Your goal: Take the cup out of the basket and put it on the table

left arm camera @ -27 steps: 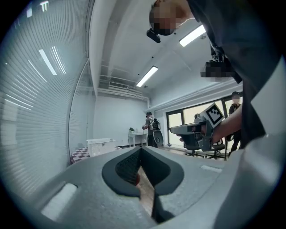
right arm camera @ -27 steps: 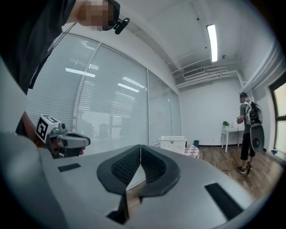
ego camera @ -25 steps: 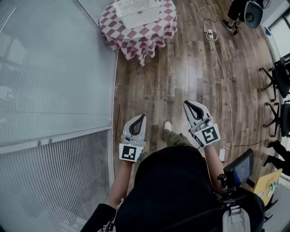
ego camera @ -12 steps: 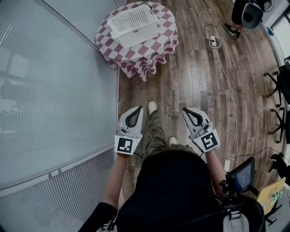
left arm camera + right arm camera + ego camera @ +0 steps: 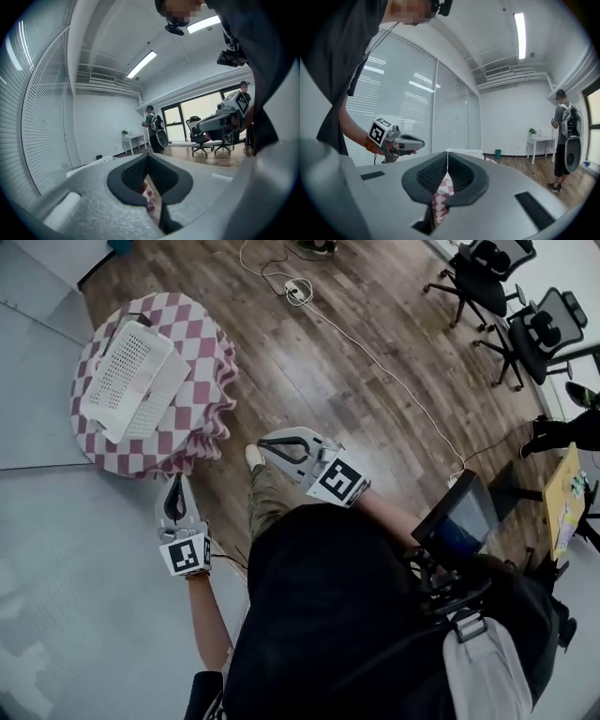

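Lying slantwise on the table [image 5: 202,343], the basket [image 5: 131,381] is untouched; left claw [image 5: 175,481] and right claw [image 5: 264,442] are both closed, empty.

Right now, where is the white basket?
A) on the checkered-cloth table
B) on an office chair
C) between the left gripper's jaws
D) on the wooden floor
A: the head view shows the white basket resting on the checkered-cloth table, with the left gripper and right gripper short of it, jaws together and empty.
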Demonstrator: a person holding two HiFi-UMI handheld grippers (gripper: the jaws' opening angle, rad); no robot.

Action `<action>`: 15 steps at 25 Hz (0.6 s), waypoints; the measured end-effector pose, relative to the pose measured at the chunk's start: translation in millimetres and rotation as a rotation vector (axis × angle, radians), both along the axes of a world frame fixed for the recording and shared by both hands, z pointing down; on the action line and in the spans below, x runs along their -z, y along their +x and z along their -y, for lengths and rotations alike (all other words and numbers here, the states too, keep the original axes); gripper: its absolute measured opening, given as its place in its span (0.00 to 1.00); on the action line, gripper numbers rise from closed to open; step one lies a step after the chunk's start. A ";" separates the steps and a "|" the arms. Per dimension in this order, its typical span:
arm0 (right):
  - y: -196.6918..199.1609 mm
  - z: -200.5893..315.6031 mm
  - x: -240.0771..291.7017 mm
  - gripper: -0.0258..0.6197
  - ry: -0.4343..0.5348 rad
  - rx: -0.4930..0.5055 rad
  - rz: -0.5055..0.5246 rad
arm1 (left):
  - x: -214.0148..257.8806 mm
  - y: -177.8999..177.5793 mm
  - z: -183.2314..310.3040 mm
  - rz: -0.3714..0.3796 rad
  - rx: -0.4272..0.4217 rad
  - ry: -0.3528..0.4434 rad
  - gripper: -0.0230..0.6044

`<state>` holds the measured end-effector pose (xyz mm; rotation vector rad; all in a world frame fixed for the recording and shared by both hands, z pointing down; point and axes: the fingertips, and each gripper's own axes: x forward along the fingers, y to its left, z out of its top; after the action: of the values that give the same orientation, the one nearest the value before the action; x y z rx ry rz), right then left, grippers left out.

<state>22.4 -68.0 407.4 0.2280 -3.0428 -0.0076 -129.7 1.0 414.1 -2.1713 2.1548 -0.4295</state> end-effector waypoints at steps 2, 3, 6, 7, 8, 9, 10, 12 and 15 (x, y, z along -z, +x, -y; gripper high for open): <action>-31.8 19.9 10.3 0.06 0.006 -0.015 -0.002 | 11.8 -33.3 27.2 0.021 -0.034 -0.017 0.04; -48.8 29.9 11.2 0.06 0.000 -0.021 -0.002 | 16.5 -52.6 40.6 0.033 -0.050 -0.030 0.04; -96.7 61.2 12.3 0.06 0.006 -0.038 0.037 | 22.5 -111.5 83.5 0.058 -0.115 -0.099 0.04; -110.5 68.7 12.5 0.06 0.012 -0.039 0.054 | 21.5 -130.6 95.7 0.077 -0.138 -0.133 0.04; -121.8 73.9 11.3 0.06 0.013 -0.039 0.067 | 18.1 -148.4 106.6 0.102 -0.159 -0.170 0.04; -129.2 77.8 9.3 0.06 0.007 -0.043 0.075 | 11.7 -163.6 117.3 0.128 -0.183 -0.208 0.04; -132.2 81.7 6.9 0.06 -0.005 -0.055 0.078 | 2.5 -175.3 129.3 0.150 -0.212 -0.249 0.04; -132.8 91.0 1.4 0.06 -0.037 -0.095 0.053 | -20.4 -193.4 154.7 0.169 -0.276 -0.342 0.05; -144.9 104.8 -6.9 0.06 -0.072 -0.143 -0.013 | -56.4 -233.9 181.2 0.183 -0.337 -0.504 0.05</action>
<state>-122.5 -172.8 414.2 0.4376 -2.9987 0.1097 -363.6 -180.2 470.5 -2.5454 1.6685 -1.1917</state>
